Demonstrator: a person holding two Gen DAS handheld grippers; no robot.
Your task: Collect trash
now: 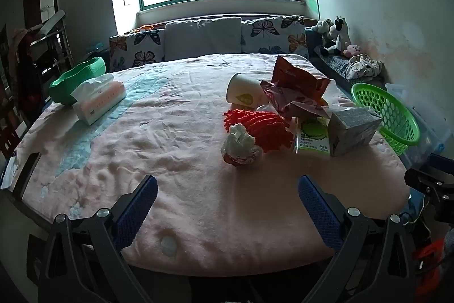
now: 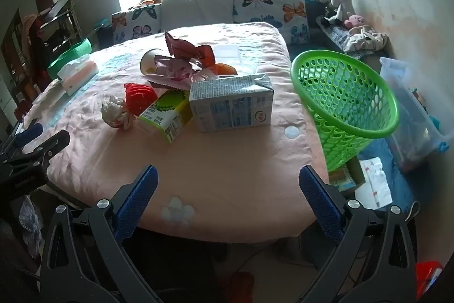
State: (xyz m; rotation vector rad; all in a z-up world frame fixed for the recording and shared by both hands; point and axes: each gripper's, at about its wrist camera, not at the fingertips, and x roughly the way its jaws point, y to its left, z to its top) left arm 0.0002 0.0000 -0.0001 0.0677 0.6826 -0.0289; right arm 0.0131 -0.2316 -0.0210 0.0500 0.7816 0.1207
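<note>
- Both pairs of tongs, the left tongs [image 1: 227, 199] and the right tongs [image 2: 228, 189], hung with jaws spread wide and nothing between them as we stood at the foot of the bed [image 1: 176, 138], angled down toward the pink blanket; we read that as a stance for choosing a first piece, not a grip.
- Most of the trash lay heaped on the right half of the bed, within easy reach of the green basket [image 2: 349, 101] that stood tilted just off the bed's right edge, its mouth turned toward the pile, presumably so pieces could be dropped in with a short carry.
- Nearest us sat a crumpled tissue wad [image 1: 241, 145], apart from the heap and the likeliest first pick for the left tongs.
- Behind it lay a red knitted piece [image 1: 261, 127], touching a green-and-white carton [image 2: 167, 112] on its side.
- Beside that carton rested a grey carton [image 2: 232, 104], closest to the basket and in our judgement the natural target for the right tongs.
- Further back, a paper cup [image 1: 244, 94] lay tipped over against torn red snack wrappers [image 1: 295, 87].
- Across the bed on its left side, a tissue box [image 1: 99, 101] and a green bowl [image 1: 76, 78] sat well apart from the heap; we took them for household items to be left alone.
- Nothing showed in the visible part of the basket, so the collecting appeared not yet begun.
</note>
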